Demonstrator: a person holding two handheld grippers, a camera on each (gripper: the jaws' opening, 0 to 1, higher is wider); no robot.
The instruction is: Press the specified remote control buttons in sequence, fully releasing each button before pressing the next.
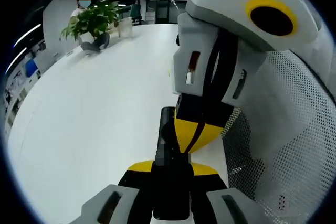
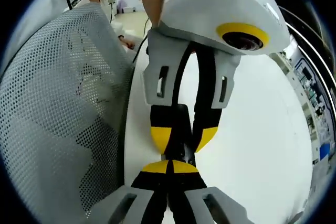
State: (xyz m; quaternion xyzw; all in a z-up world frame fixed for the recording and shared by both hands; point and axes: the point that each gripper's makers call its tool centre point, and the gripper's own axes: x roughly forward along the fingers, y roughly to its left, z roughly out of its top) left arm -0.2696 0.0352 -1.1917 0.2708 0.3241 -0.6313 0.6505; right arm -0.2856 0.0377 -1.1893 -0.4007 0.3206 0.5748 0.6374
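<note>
Counter (image 1: 89, 129) spreads white and wide beyond the fingers; a perforated mesh panel (image 2: 58, 108) hems one side; the left gripper (image 1: 170, 174) clamps the dark remote (image 1: 169, 182); the right gripper (image 2: 170, 169), fingers closed together, meets it tip to tip, seemingly mid-press; next comes a full release, backing off over open counter.

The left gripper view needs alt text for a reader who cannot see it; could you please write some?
A dark remote control is clamped between the left gripper jaws, while the right gripper comes from above, its yellow tips touching the remote's far end. Behind lie a white table, a potted plant and a perforated grey chair back.
</note>
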